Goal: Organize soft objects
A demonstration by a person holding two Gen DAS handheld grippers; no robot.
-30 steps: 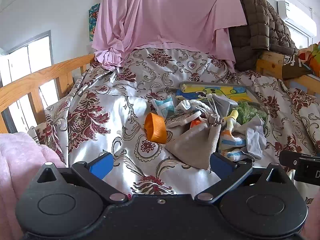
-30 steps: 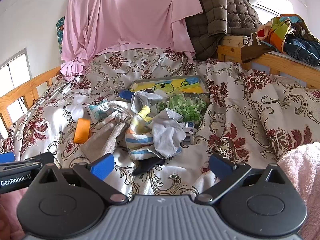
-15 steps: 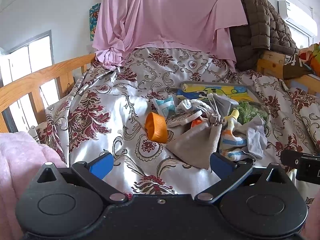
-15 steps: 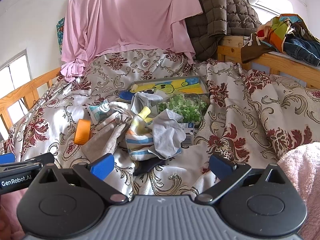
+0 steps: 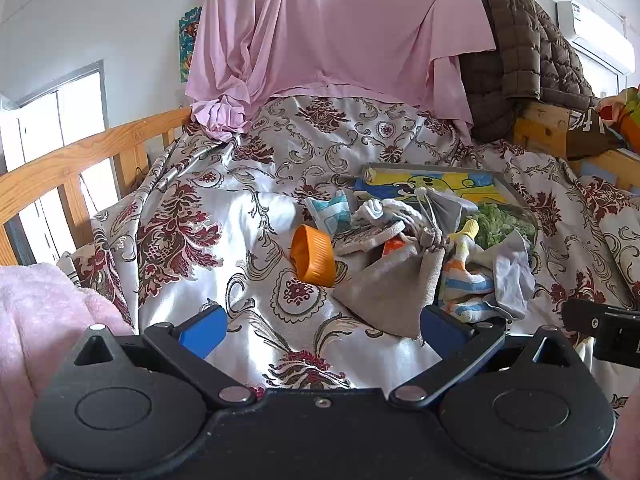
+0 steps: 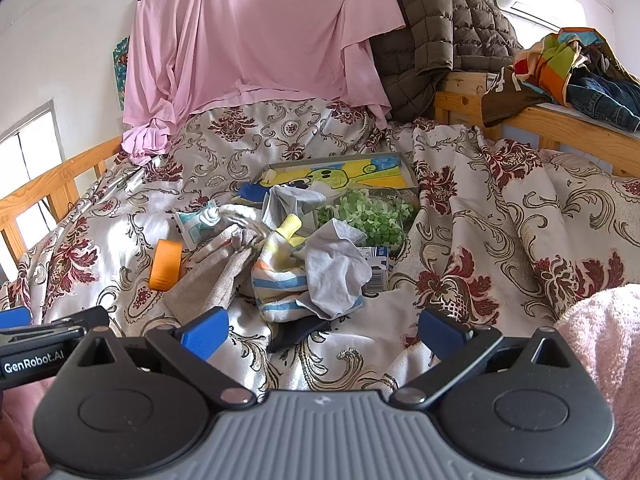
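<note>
A heap of soft things lies mid-bed on the floral bedspread: a beige drawstring pouch, a striped sock with a yellow toe, a crumpled grey cloth and a dark cloth. An orange tape roll stands left of the pouch. My left gripper is open, just short of the pouch. My right gripper is open above the dark cloth, empty.
Behind the heap lie a shallow box with a cartoon picture and a clear tub of green bits. Wooden bed rails run on the left and right. Pink cloth and a brown quilted jacket hang at the head.
Both views barely shift; the heap sits a touch lower and closer in the left wrist view. Nothing was taken hold of or moved.
</note>
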